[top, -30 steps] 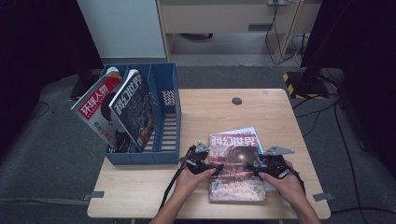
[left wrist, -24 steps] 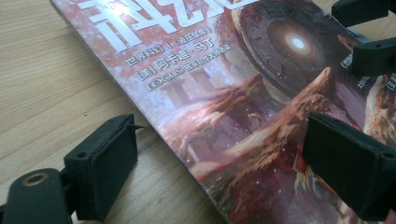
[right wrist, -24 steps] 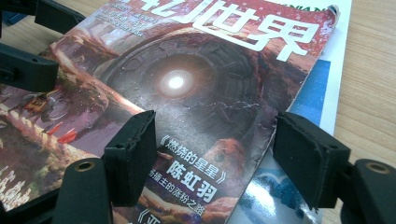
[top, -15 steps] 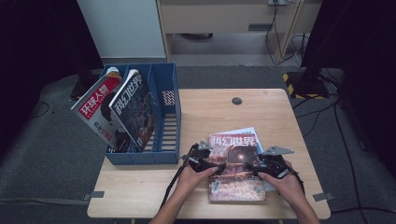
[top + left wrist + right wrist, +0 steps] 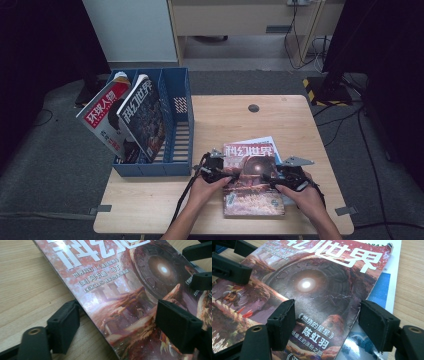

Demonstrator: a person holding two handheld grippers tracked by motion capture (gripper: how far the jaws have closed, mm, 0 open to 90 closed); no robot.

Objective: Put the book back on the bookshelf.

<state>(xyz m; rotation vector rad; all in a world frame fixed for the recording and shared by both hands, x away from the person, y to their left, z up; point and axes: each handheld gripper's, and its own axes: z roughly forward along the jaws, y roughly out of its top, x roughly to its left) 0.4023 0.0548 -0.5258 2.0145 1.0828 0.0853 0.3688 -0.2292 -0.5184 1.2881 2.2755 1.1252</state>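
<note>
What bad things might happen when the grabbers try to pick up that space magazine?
1. The top magazine lies flat on another magazine; the right gripper, open across that edge, might pinch both.
2. The left gripper straddles the thin edge on the table, so a jaw may scrape wood or crease the cover.
3. The blue rack already holds two leaning magazines, which could get bumped.

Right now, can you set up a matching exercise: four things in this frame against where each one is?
Things:
1. top magazine
2. blue-edged magazine
3. blue rack
4. left claw

Places:
A. on the table's left part, holding two leaning magazines
B. open, astride the top magazine's left edge
C. under the top magazine
D. flat, between both claws

Pairs: 1-D, 2-C, 3-A, 4-B
</note>
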